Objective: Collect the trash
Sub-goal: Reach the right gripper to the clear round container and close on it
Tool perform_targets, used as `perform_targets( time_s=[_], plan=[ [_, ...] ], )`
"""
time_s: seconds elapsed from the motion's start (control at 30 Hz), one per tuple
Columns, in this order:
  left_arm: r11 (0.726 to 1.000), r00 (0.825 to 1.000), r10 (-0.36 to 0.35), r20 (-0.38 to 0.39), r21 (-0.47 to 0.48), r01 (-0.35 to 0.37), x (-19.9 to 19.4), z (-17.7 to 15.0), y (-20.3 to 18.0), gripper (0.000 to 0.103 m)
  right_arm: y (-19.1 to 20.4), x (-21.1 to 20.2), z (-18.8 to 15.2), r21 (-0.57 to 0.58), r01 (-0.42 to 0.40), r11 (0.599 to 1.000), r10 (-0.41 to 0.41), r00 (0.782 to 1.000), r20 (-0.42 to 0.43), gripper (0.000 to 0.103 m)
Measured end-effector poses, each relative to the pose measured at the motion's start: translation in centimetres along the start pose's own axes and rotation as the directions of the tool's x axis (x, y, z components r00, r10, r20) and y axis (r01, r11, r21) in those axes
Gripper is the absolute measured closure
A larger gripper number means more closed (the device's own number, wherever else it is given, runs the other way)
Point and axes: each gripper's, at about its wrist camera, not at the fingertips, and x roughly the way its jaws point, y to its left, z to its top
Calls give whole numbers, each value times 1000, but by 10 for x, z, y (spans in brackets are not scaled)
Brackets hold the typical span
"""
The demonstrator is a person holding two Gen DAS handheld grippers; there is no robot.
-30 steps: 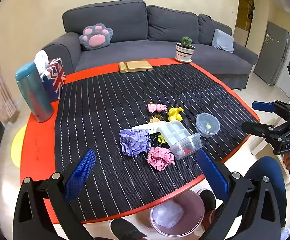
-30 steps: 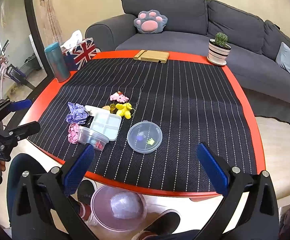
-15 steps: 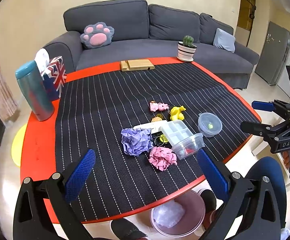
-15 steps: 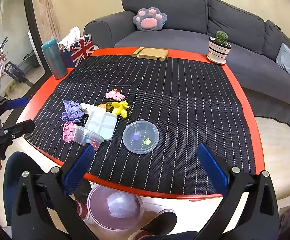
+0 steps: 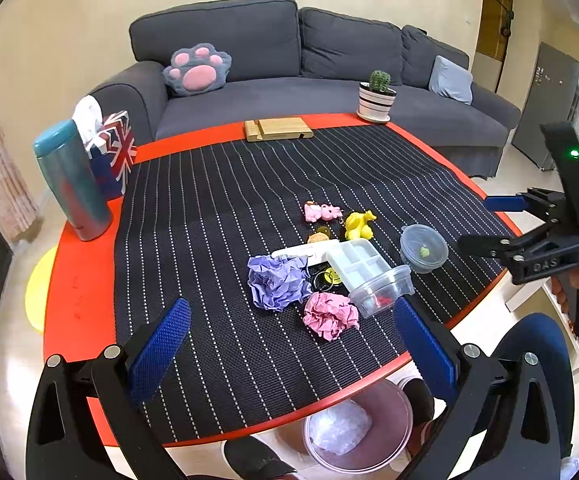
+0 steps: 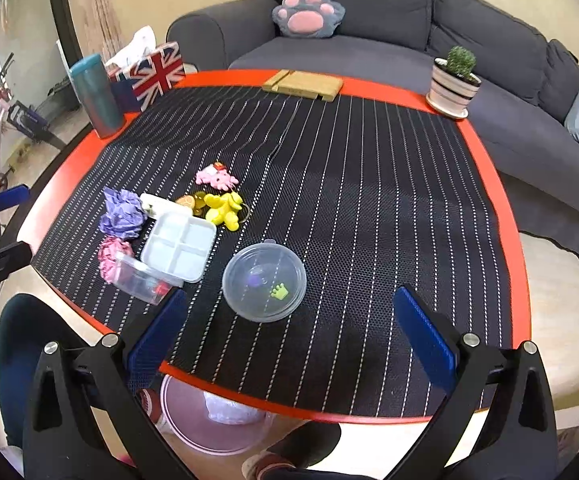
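Behind everything runs a grey sofa (image 5: pixel 329 60), and in front of it stands a red table (image 5: pixel 77 272) covered by a black pinstriped mat (image 5: pixel 217 208).

From the left wrist view, the left gripper (image 5: pixel 293 348) hangs above the near table edge with its blue pads spread wide and nothing between them. Just ahead lie the two pieces of trash: a crumpled purple paper (image 5: pixel 277 282) and a crumpled pink paper (image 5: pixel 330 315), close together. The pink one touches a clear tub (image 5: pixel 383 288) lying on its side under a white divided tray (image 5: pixel 355 264). Small toys, a pink one (image 5: pixel 322 212) and a yellow one (image 5: pixel 359 224), sit further back. Below the table edge a pink bin (image 5: pixel 389 436) holds a clear bag.

From the right wrist view, the right gripper (image 6: pixel 291 336) is likewise wide open and empty, poised over a round lidded container (image 6: pixel 264 282). The purple paper (image 6: pixel 123 214) and the pink paper (image 6: pixel 110 254) lie off to its left, well outside its jaws; the bin (image 6: pixel 177 420) shows only partly under the table rim.

The likely trouble is a careless close: the pink ball is so tight against the tub that the pads could nudge or catch it, or scatter the keyrings. Light paper may also slip from a shallow pinch or miss the bin, which the table partly hides.
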Motion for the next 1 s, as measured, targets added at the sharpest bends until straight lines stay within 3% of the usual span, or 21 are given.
perform_targets(
  time_s=[0.47, 0.6, 0.67, 0.73, 1.0],
  plan=[
    [1000, 1000, 20, -19, -4, -20, 2, -2, 6, 6, 6, 58, 11, -78, -71, 994, 58, 985, -162, 4],
    [1000, 999, 21, -24, -6, -21, 3, -2, 6, 6, 8, 68, 12, -96, -91, 991, 71, 979, -190, 24],
    [1000, 999, 20, -26, -9, -21, 3, -2, 7, 6, 8, 71, 12, -98, -96, 991, 75, 978, -196, 28],
    [1000, 999, 21, -28, -8, -21, 4, -2, 7, 6, 6, 72, 12, -89, -106, 990, 87, 978, -190, 43],
    [1000, 999, 14, -37, -10, -14, 9, -2, 6, 6, 4, 63, 12, -73, -107, 992, 95, 983, -159, 43]
  ],
)
